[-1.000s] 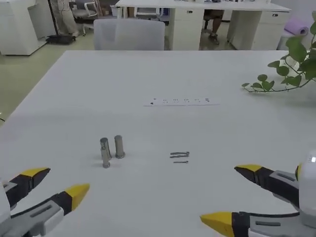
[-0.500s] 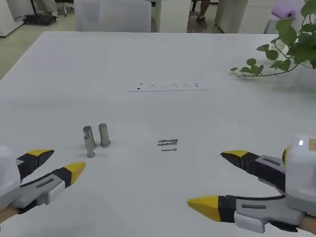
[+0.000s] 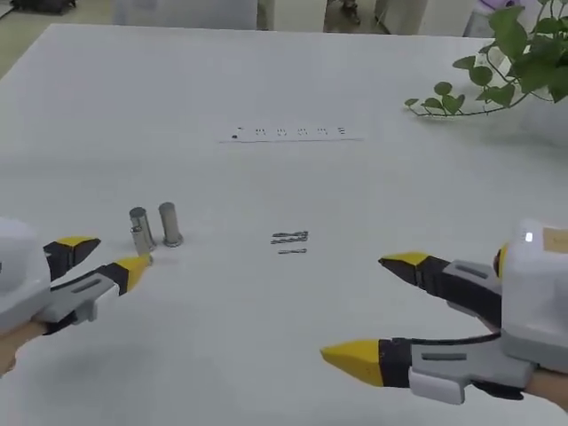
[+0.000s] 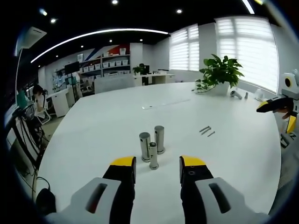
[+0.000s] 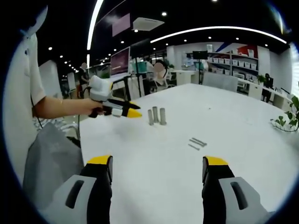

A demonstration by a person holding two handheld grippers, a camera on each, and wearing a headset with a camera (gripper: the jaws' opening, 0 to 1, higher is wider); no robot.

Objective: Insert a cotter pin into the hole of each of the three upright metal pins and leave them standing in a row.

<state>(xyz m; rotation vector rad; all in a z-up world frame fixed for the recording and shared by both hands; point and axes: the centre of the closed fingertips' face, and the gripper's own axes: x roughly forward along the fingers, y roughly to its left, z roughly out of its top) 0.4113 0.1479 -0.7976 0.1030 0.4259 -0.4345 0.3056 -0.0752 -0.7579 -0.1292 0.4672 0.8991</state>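
Three upright metal pins (image 3: 153, 229) stand close together on the white table, left of centre; in the left gripper view the metal pins (image 4: 152, 143) rise just beyond my yellow-tipped jaws. Three cotter pins (image 3: 290, 241) lie flat near the table's middle, and the cotter pins (image 5: 196, 143) lie ahead in the right gripper view. My left gripper (image 3: 105, 256) is open, its tips just short of the metal pins, holding nothing. My right gripper (image 3: 377, 306) is wide open and holds nothing, well to the right of the cotter pins.
A white power strip (image 3: 290, 134) lies across the far middle of the table (image 3: 373, 186). A leafy plant (image 3: 501, 62) trails onto the far right corner. Chairs and desks stand beyond the far edge.
The head camera has tilted down, shifting the scene up. My left gripper has moved forward to the metal pins, and the right gripper has come further into view.
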